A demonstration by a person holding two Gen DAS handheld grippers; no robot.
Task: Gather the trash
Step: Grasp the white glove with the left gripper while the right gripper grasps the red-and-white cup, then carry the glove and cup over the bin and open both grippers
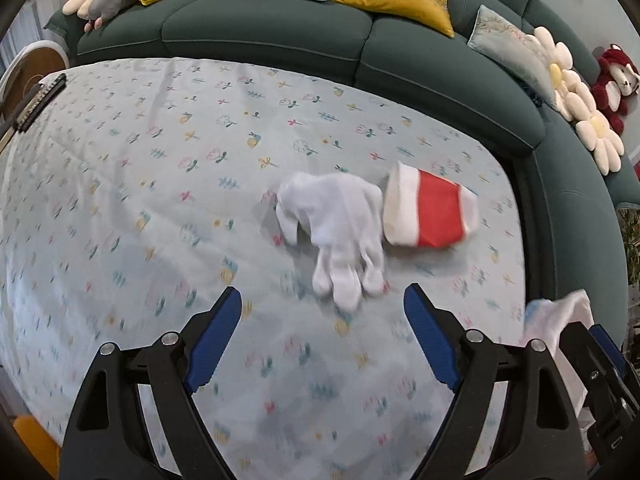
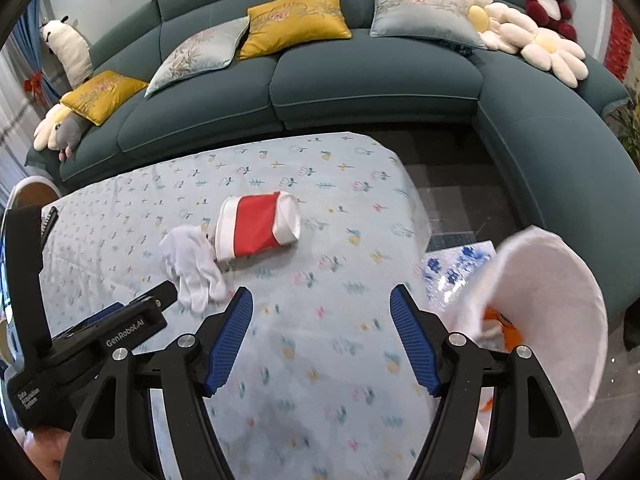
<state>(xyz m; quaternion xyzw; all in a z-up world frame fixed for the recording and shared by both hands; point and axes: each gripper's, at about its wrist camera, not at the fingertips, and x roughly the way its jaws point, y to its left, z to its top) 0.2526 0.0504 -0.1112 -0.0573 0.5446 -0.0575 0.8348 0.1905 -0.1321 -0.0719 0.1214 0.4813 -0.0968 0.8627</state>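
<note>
A white glove lies crumpled on the flowered tablecloth. A crushed red and white paper cup lies on its side just right of it, touching it. My left gripper hangs open just short of the glove's fingertips, with nothing between its blue pads. In the right wrist view the glove and the cup lie ahead to the left. My right gripper is open over bare cloth, holding nothing. The left gripper's black body shows at the lower left.
A white bin with orange scraps inside stands off the table's right edge, beside a blue-patterned wrapper. A black comb-like object lies at the table's far left. A green sofa with cushions curves behind and to the right.
</note>
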